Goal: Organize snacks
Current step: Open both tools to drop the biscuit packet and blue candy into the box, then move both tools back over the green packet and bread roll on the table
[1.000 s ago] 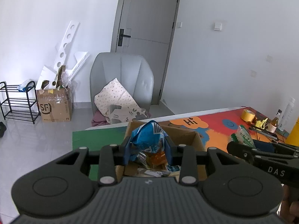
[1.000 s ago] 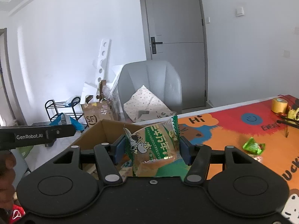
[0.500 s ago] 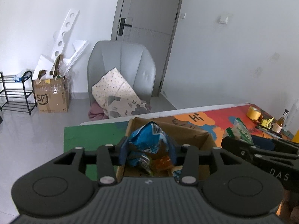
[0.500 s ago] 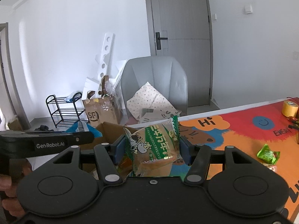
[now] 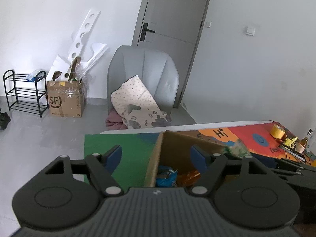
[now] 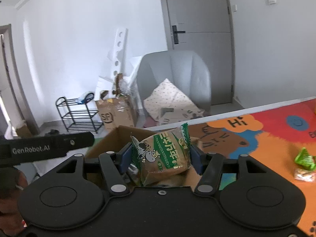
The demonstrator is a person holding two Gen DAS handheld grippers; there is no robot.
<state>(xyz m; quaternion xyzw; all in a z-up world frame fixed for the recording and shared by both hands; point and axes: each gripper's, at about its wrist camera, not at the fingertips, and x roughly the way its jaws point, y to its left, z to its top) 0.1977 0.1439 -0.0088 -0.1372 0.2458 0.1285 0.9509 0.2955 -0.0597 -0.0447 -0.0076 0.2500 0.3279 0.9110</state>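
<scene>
Over the cardboard box on the table mat, left wrist view: left gripper with jaws just opened wide, nothing between them. Blue packet down inside the box, beside an orange wrapper.

Right wrist view: right gripper above the same box, jaws just eased wider. Green-and-brown cake packet between them, both pads touching its sides, so clamped loosely at best. Probably light, soft, air-puffed film; slippery outside, crushable inside. Best held across the padded middle, gently, not by the crimped end seals. Likely to tip or slide out at this width. Further off on the mat, a loose green wrapper, same sort of handling.
</scene>
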